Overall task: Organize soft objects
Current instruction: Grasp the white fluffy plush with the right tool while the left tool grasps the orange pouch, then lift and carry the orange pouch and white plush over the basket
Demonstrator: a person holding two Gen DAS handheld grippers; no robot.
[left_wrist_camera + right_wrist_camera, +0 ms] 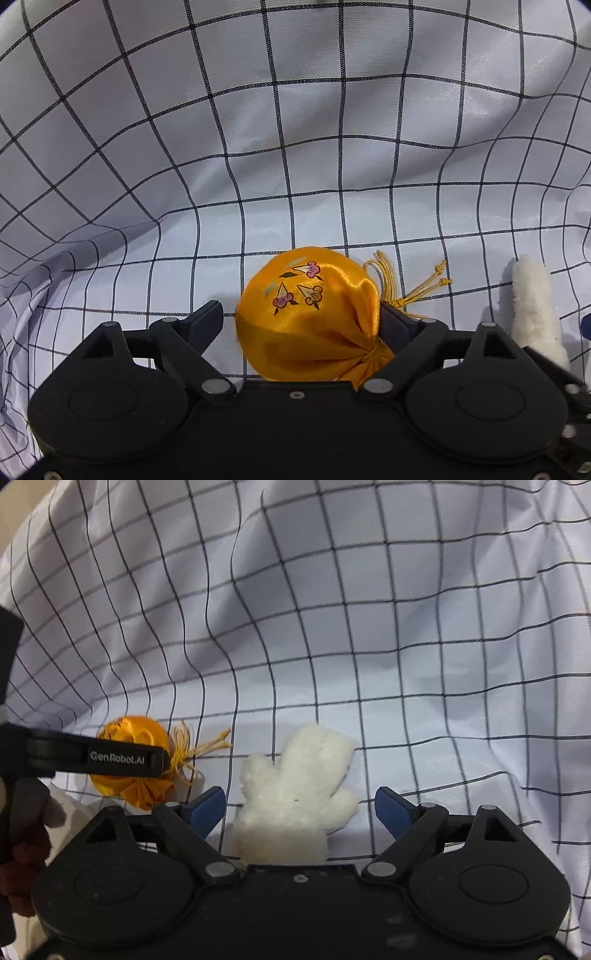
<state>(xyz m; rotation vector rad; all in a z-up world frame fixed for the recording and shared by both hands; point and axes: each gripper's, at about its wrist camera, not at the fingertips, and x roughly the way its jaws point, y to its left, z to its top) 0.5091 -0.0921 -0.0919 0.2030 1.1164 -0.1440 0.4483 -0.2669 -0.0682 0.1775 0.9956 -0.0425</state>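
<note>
soft objects in view number two: one orange satin pouch (314, 314) and one white fleece glove (295, 790), both lying on the bottom of a container lined with checked cloth (295, 147). the pouch sits between the jaws of the left gripper (301, 319); the left finger stands clear of it, and the right finger is close against its gathered side, though contact cannot be confirmed, so the jaws read as released. the glove lies between the jaws of the right gripper (299, 806), with a gap on each side; these jaws are also released and grasp nothing. the pouch is judged light, squashy and slippery because of its glossy fabric; take hold at the tied neck (373, 356), where the gathers give purchase, and keep clear of the one bundle of yellow tassel cords (417, 286). the glove is judged very light, limp and non-fragile, with pile that resists slipping; grip across the cuff or palm, not a single finger, which would let it droop.
</note>
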